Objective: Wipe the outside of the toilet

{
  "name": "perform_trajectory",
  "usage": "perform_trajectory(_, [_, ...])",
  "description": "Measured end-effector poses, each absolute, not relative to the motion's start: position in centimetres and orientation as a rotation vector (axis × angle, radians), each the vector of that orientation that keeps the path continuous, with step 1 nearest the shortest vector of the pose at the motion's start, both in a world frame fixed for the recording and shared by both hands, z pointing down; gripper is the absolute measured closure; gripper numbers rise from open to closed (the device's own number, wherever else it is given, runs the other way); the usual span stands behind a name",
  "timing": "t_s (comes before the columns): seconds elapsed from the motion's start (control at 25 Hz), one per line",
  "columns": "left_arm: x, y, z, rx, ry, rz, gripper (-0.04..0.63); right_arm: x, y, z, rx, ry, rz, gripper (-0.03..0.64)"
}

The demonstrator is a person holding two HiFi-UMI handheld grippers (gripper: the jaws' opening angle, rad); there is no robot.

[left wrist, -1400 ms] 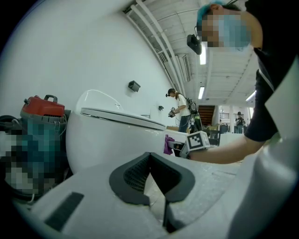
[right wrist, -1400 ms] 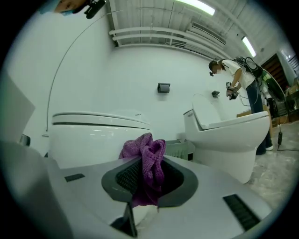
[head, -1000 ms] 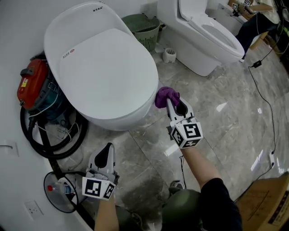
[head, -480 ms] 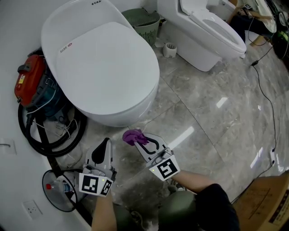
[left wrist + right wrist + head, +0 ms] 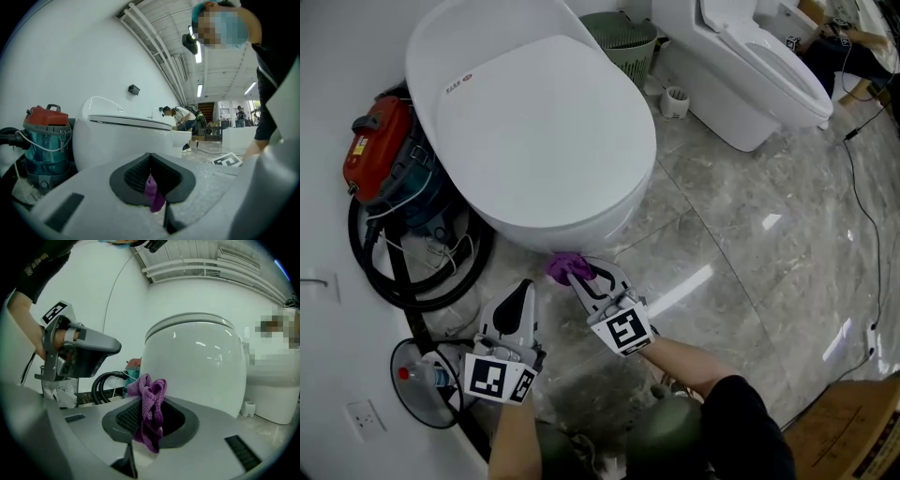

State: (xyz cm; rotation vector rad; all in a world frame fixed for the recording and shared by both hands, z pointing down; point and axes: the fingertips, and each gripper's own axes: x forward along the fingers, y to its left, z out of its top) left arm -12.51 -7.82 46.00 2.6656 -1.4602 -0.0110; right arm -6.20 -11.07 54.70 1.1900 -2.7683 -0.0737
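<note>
The large white toilet (image 5: 534, 122) with its lid down fills the upper left of the head view. My right gripper (image 5: 572, 274) is shut on a purple cloth (image 5: 564, 267), which sits against the lower front of the bowl, close to the floor. In the right gripper view the cloth (image 5: 151, 413) bunches between the jaws, with the bowl (image 5: 197, 366) just ahead. My left gripper (image 5: 523, 302) hangs shut, low and to the left of the cloth, away from the toilet (image 5: 126, 136). A purple sliver shows at its jaw seam (image 5: 152, 190).
A red and teal vacuum (image 5: 380, 159) with a black hose (image 5: 412, 281) stands left of the toilet by the wall. A green basket (image 5: 628, 47), a second toilet (image 5: 750, 66) and a small white holder (image 5: 675, 101) lie behind. A cable (image 5: 862, 187) crosses the marble floor.
My right gripper carried the purple cloth from the bowl's right side down and round to its lower front, now touching the bowl. The left gripper has hardly moved.
</note>
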Motion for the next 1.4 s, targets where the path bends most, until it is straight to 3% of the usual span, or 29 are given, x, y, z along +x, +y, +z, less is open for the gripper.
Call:
perform_trajectory(0.52, [-10.6, -8.0, 47.1, 2.678, -1.405, 0.037, 0.586, 4.1, -13.3, 55.2, 1.439, -2.593, -0.074, 0.529])
perform_trajectory(0.8, [-9.6, -7.5, 48.0, 2.691, -1.361, 0.094, 0.586, 11.5, -18.2, 55.6, 1.782, -2.46, 0.103, 0.529])
perform_trajectory(1.12, [-8.9, -7.3, 48.5, 2.714, -1.327, 0.132, 0.586, 15.5, -24.0, 57.1, 1.995, -2.27, 0.194, 0.531])
perform_trajectory(1.4, [-9.0, -7.4, 48.2, 2.716, -1.329, 0.105, 0.586, 16.3, -22.2, 56.2, 2.028, -2.299, 0.239, 0.531])
